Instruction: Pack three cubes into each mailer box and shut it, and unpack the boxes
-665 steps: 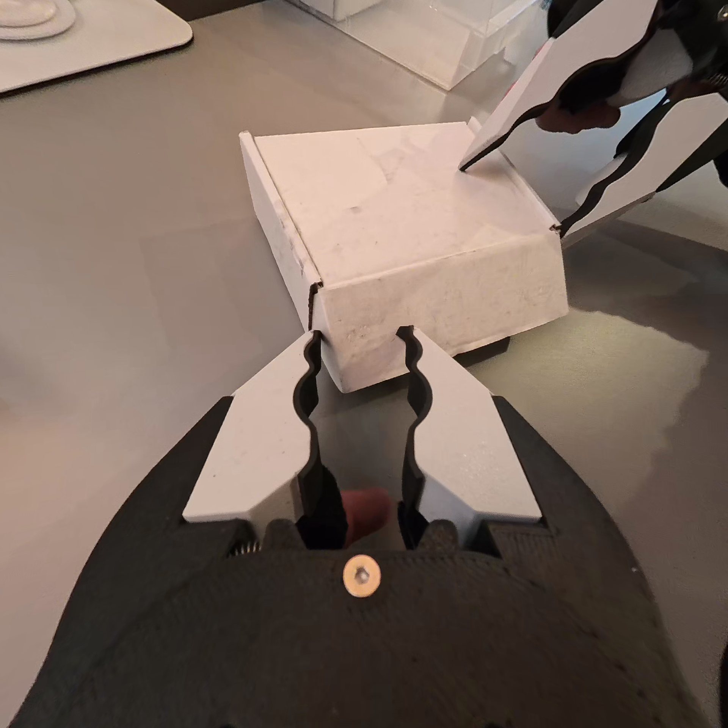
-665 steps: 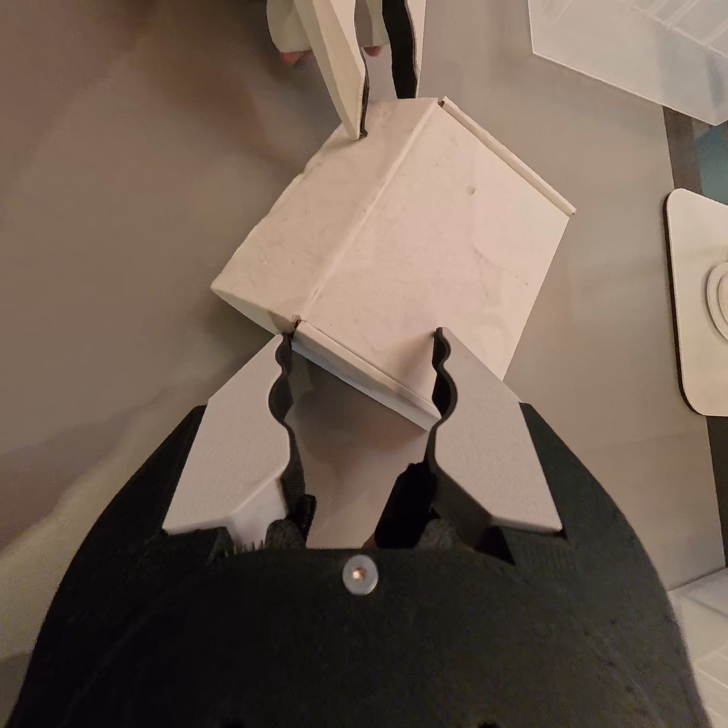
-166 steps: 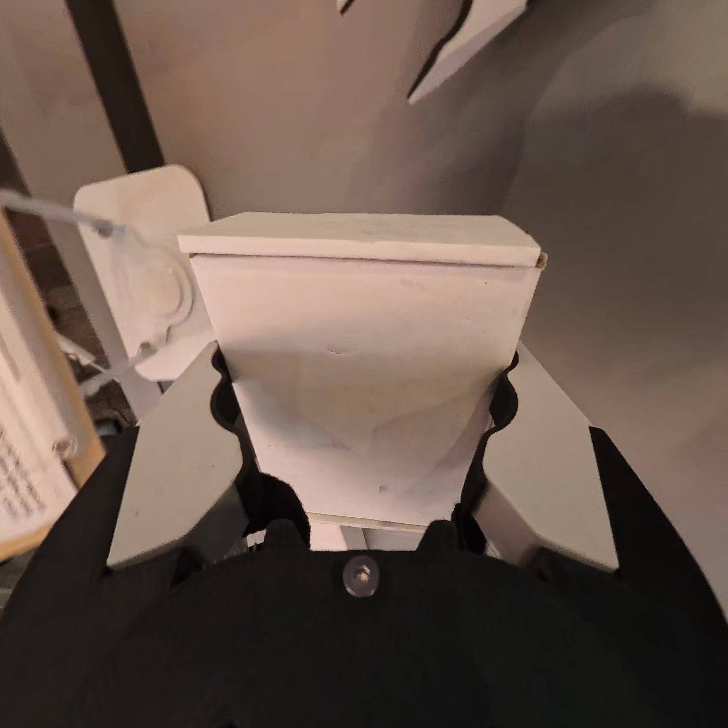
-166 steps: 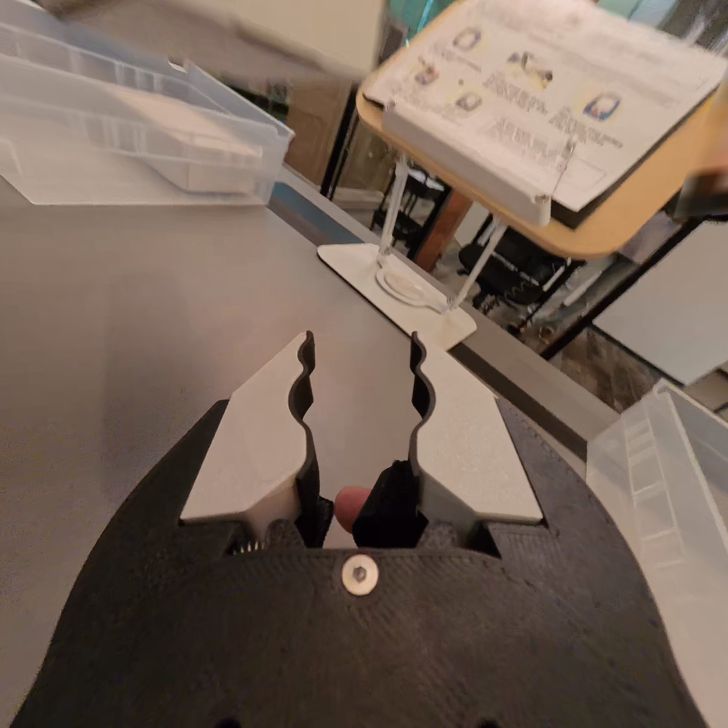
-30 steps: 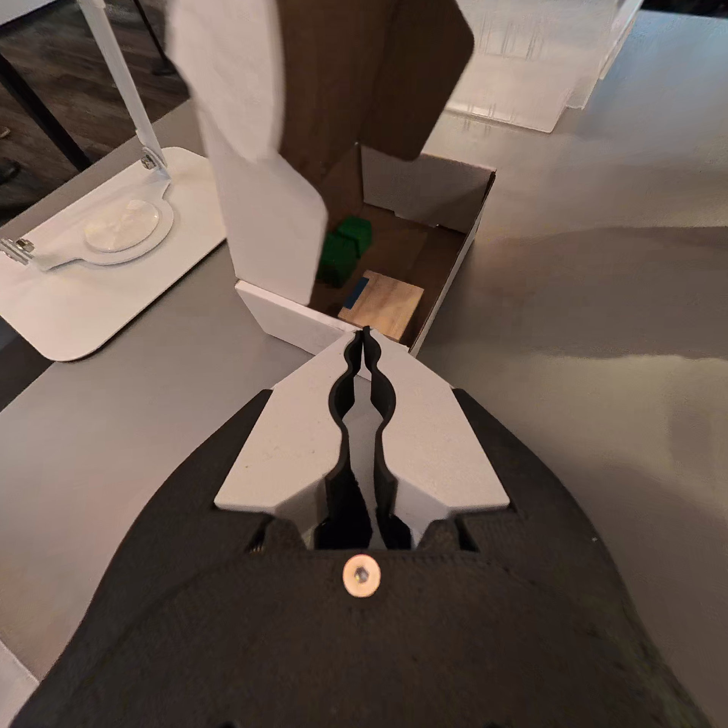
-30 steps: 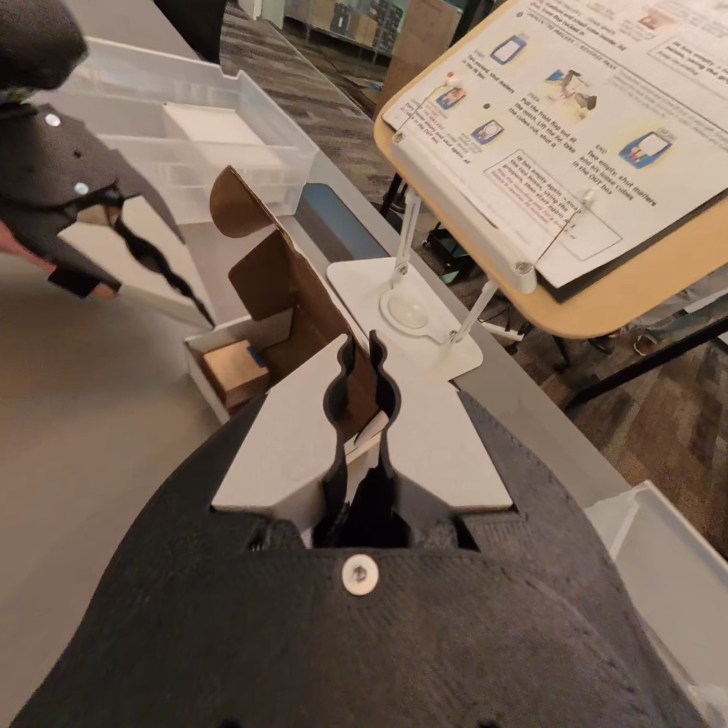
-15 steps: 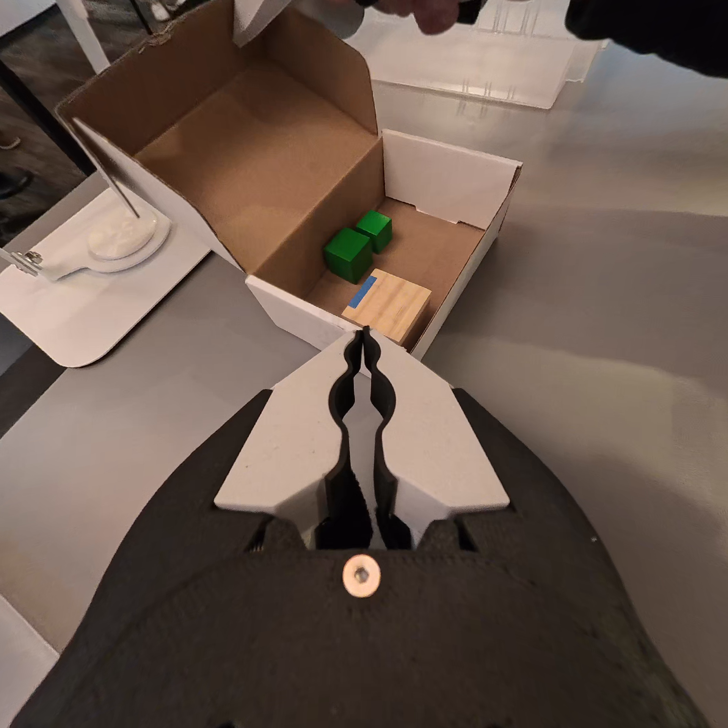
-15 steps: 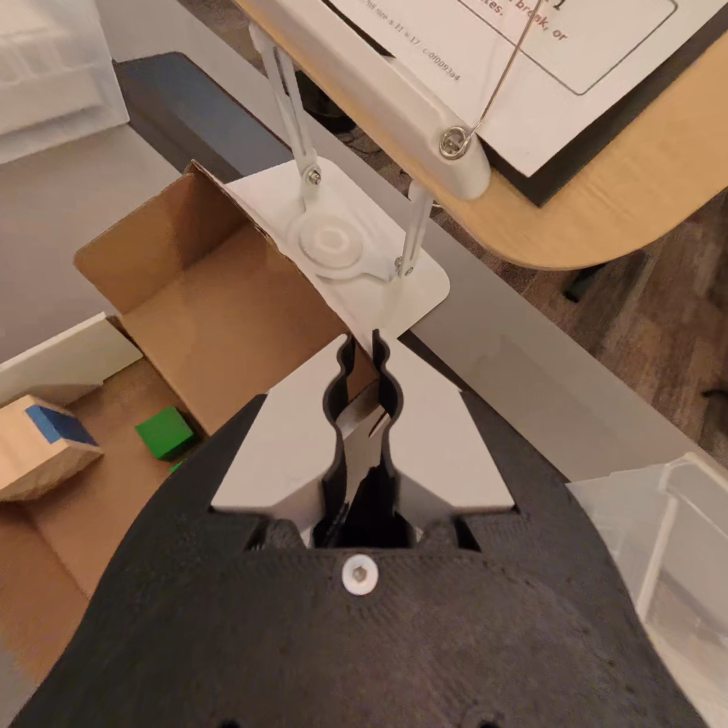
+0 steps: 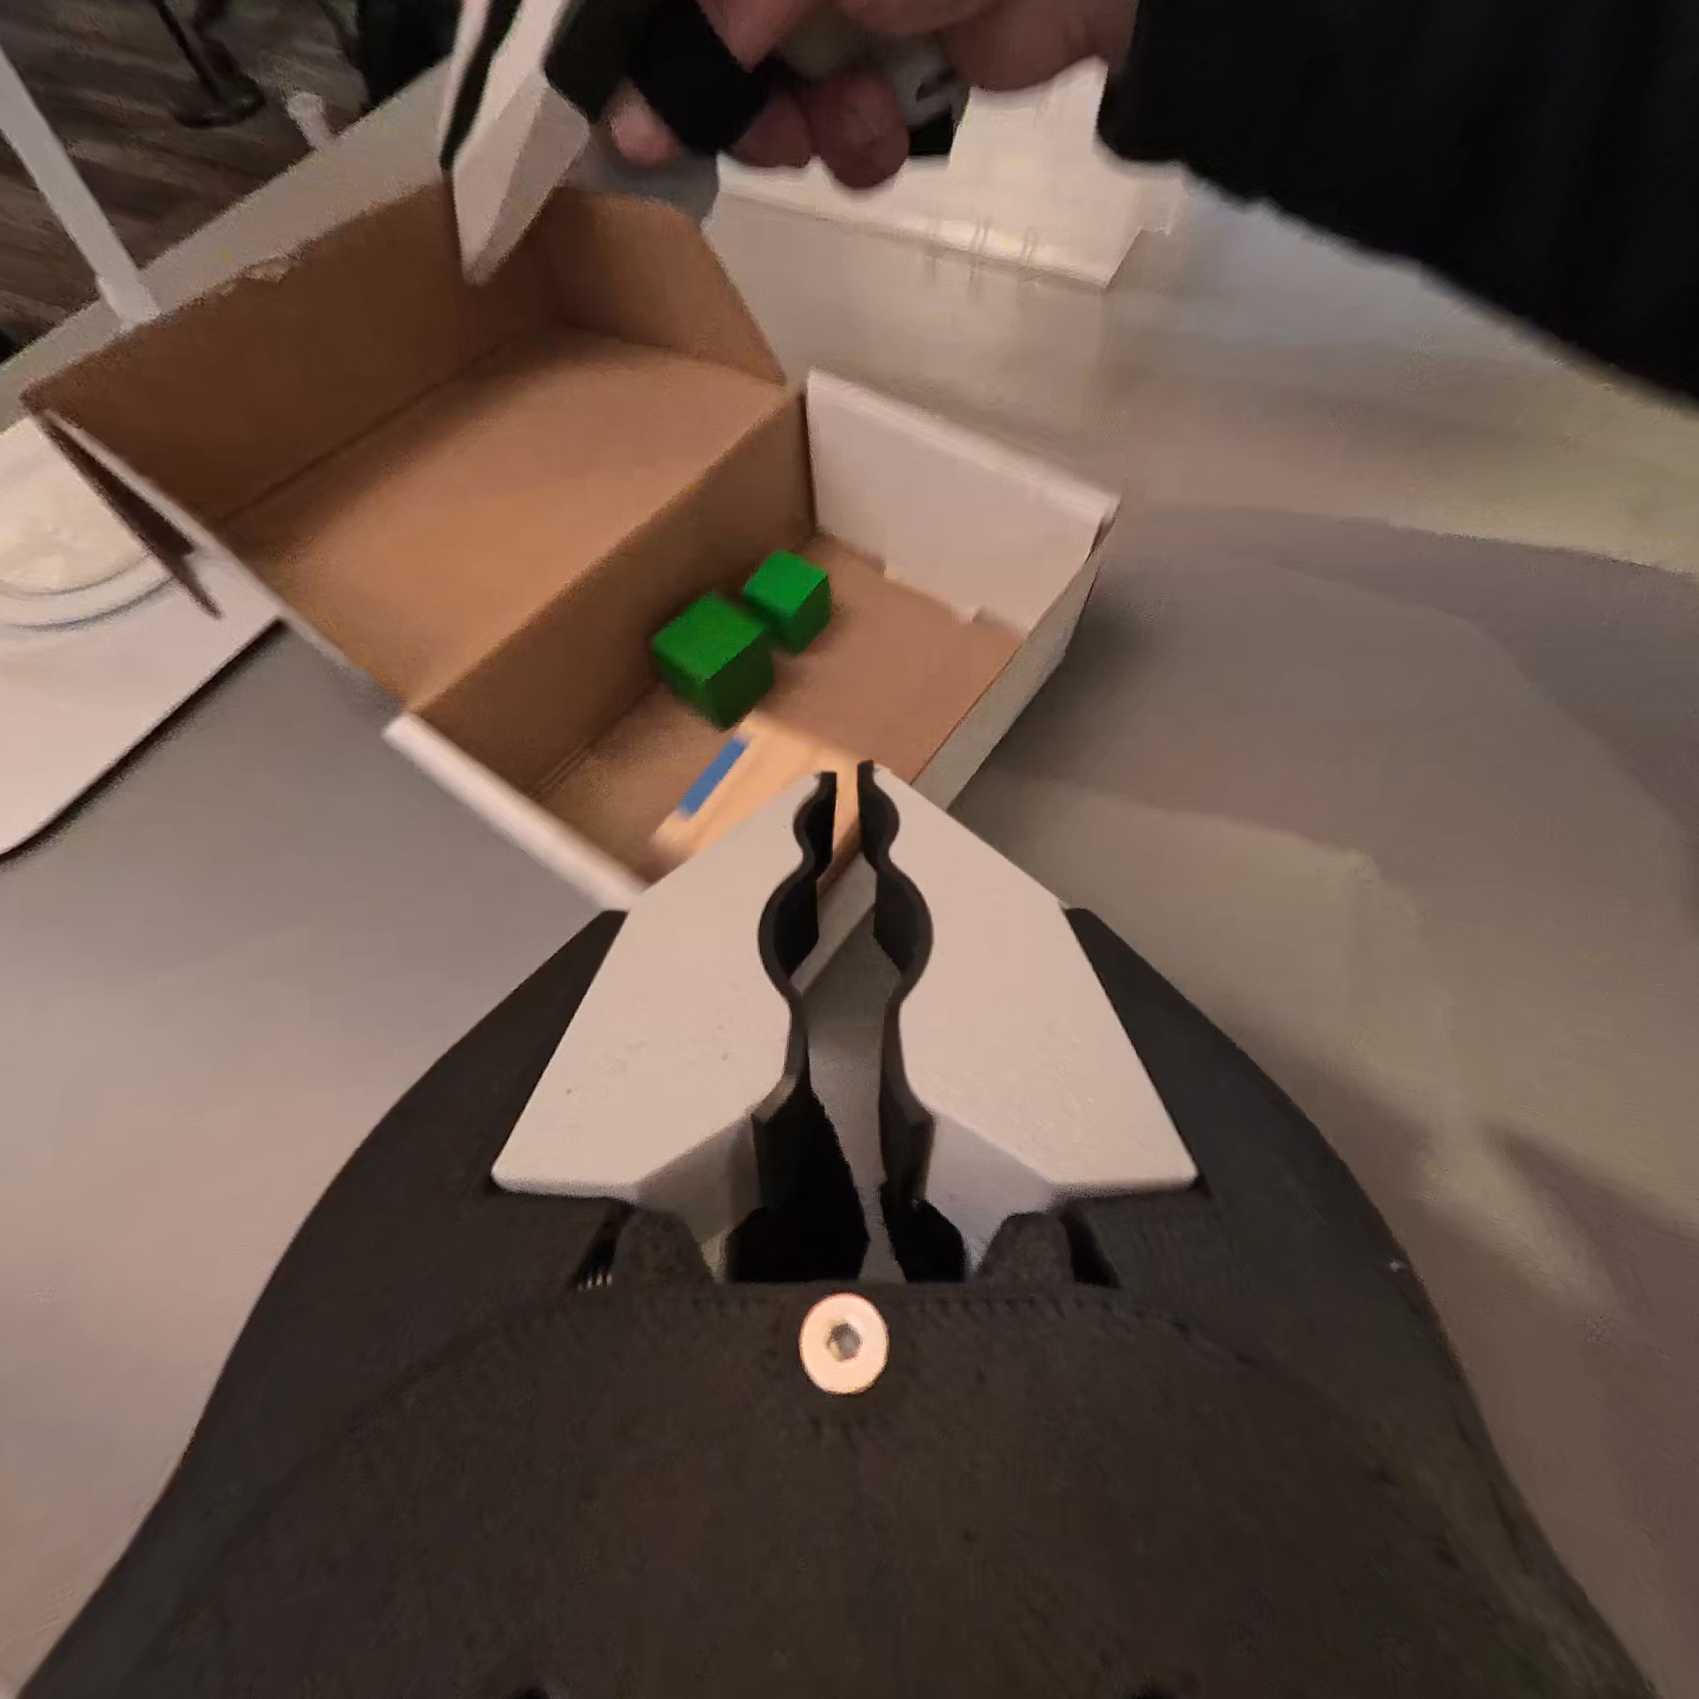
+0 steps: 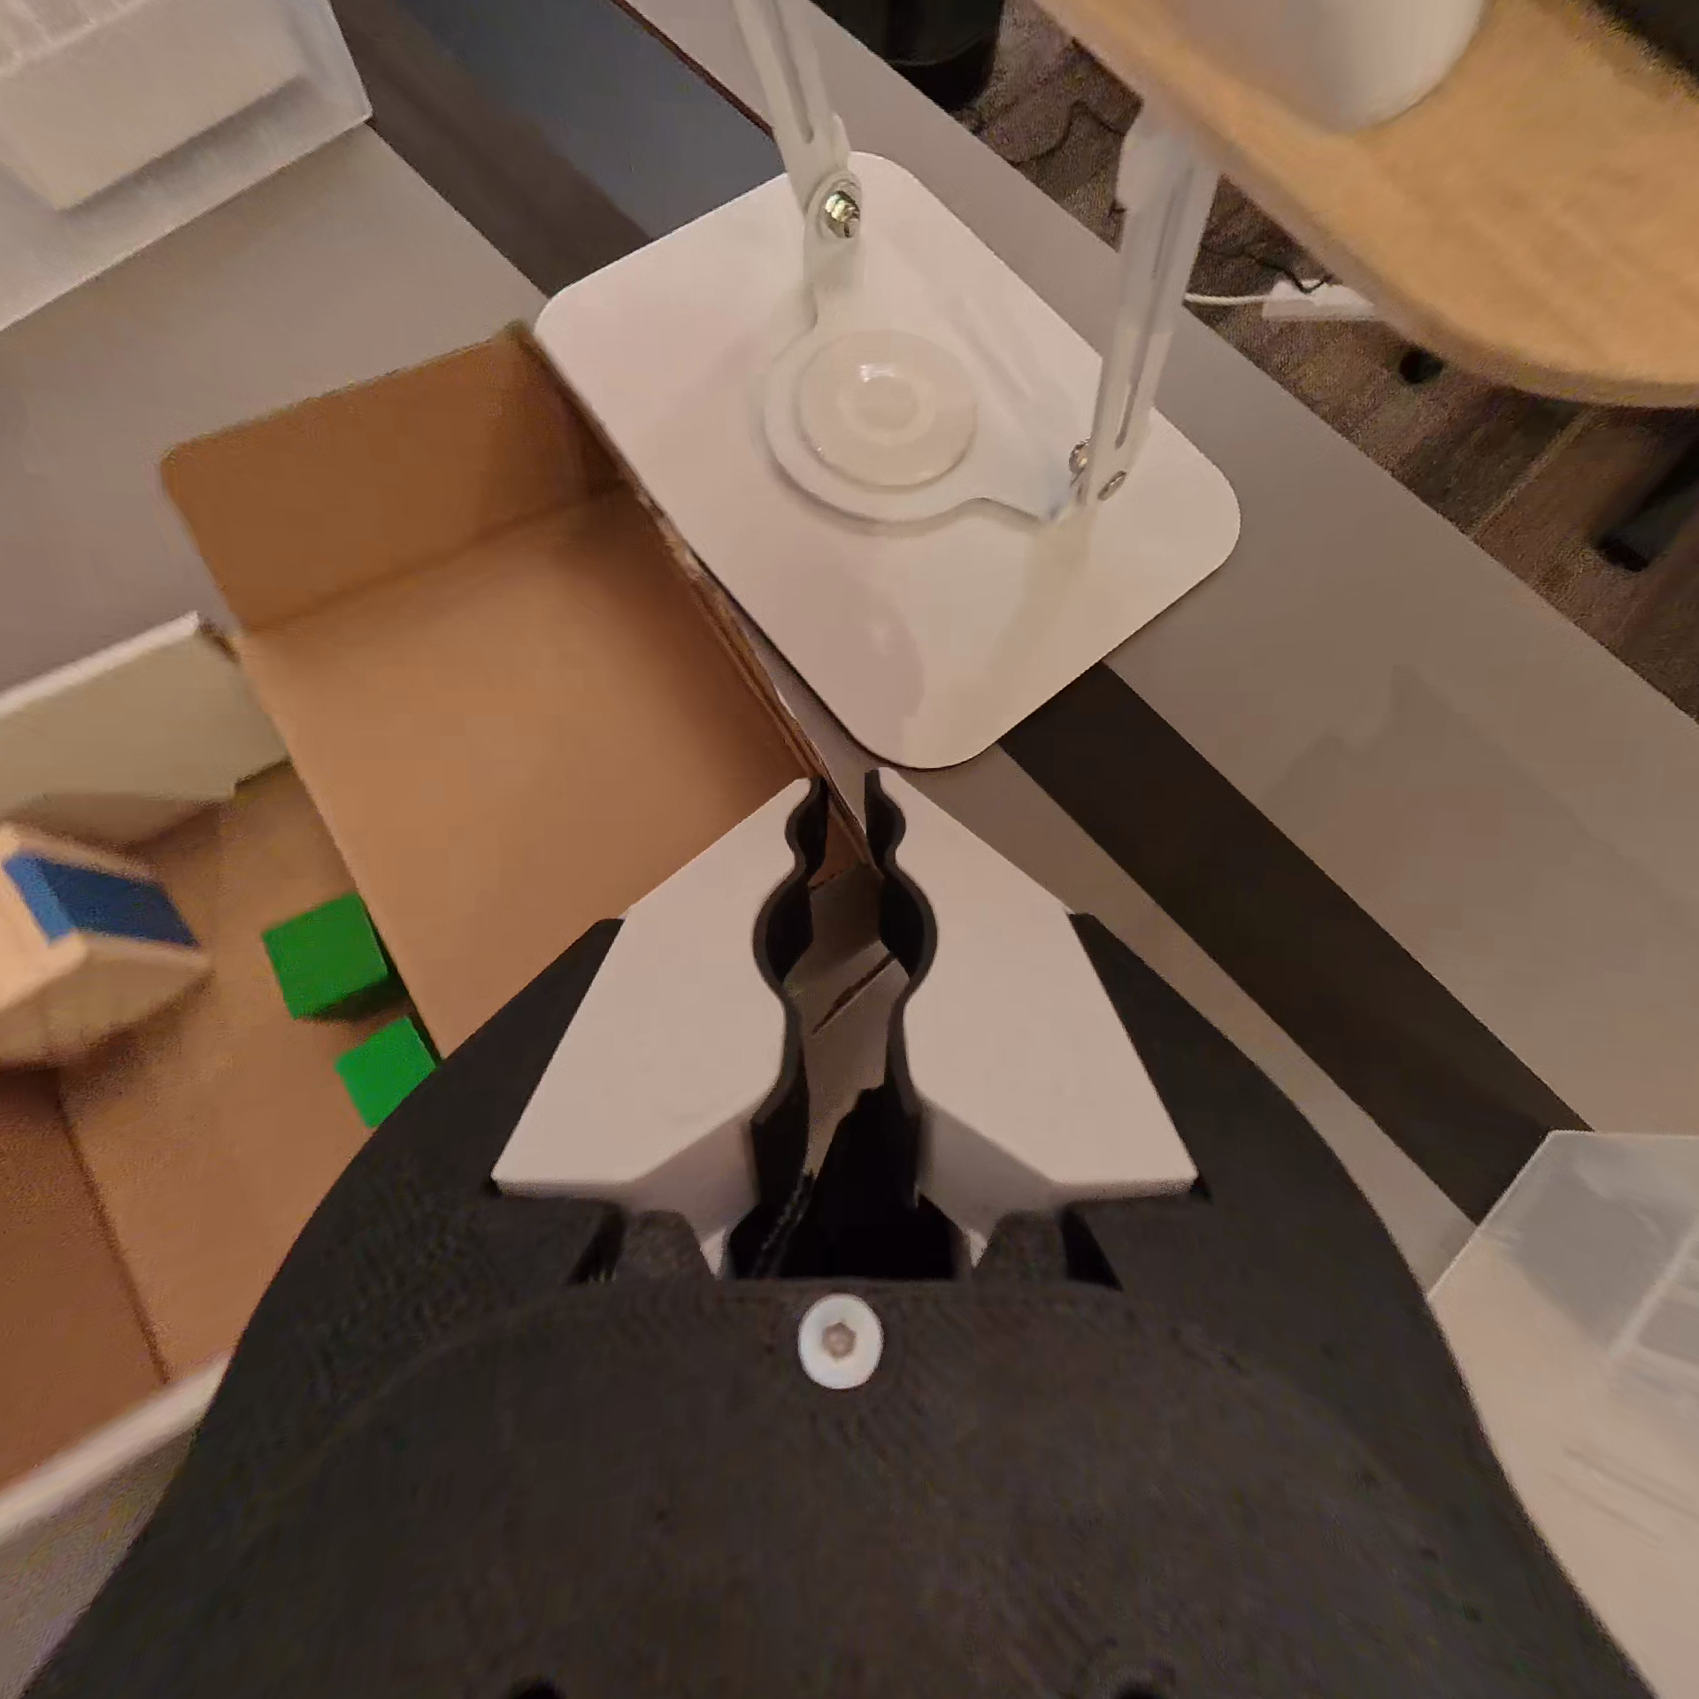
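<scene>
The white mailer box [image 9: 956,496] stands open with its brown lid [image 9: 414,478] laid back to the left. Inside are two green cubes [image 9: 712,657] [image 9: 786,598] and a wooden cube with a blue face [image 9: 708,791], partly hidden by my fingers. My left gripper [image 9: 848,781] hovers over the box's near corner, empty, its tips a hair apart. My right gripper [image 10: 848,786] is shut on the lid's edge flap [image 10: 841,956]. It also shows in the left wrist view [image 9: 473,257], above the lid. The right wrist view shows the lid [image 10: 478,680], the green cubes [image 10: 326,956] and the wooden cube [image 10: 55,956].
A white stand base [image 10: 919,552] sits right beside the lid at the table's edge, with a wooden board overhead [image 10: 1471,184]. Clear plastic bins stand behind the box [image 9: 965,211] and at the right [image 10: 1581,1287]. A hand and dark sleeve [image 9: 1379,138] hold the right gripper.
The lid has swung from upright down and back to the left, held by my right gripper. My left gripper has moved forward over the box's near corner and its tips have parted slightly.
</scene>
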A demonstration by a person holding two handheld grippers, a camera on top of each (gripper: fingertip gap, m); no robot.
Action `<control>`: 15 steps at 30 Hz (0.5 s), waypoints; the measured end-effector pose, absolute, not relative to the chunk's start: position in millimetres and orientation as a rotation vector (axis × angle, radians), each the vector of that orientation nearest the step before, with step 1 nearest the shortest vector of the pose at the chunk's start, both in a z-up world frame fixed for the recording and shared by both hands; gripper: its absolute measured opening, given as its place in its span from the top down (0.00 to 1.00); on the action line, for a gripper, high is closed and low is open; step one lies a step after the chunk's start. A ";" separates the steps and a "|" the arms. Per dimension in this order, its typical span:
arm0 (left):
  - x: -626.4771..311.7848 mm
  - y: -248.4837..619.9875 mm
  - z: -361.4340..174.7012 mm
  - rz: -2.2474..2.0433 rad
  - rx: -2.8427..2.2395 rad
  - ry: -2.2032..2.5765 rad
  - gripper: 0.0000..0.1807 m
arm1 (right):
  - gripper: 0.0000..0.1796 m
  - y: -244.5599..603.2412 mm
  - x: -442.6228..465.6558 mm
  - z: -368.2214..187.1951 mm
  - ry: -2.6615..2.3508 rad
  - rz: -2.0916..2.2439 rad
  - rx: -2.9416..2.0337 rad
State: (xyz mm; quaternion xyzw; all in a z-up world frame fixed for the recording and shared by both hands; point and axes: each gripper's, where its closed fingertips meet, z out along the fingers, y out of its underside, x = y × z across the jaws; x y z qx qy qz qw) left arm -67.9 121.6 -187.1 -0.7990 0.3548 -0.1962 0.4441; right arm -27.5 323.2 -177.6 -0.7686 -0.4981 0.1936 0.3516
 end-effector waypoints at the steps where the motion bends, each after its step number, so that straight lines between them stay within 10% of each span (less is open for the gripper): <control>1: -63.0 120.1 -178.6 -0.578 -1.948 0.842 0.98 | 0.97 319.7 -27.5 -177.5 -1.290 0.516 -1.974; 15: -140.1 224.0 -175.6 -0.117 -2.243 0.713 0.76 | 1.00 302.5 -18.4 -171.2 -1.357 0.523 -1.869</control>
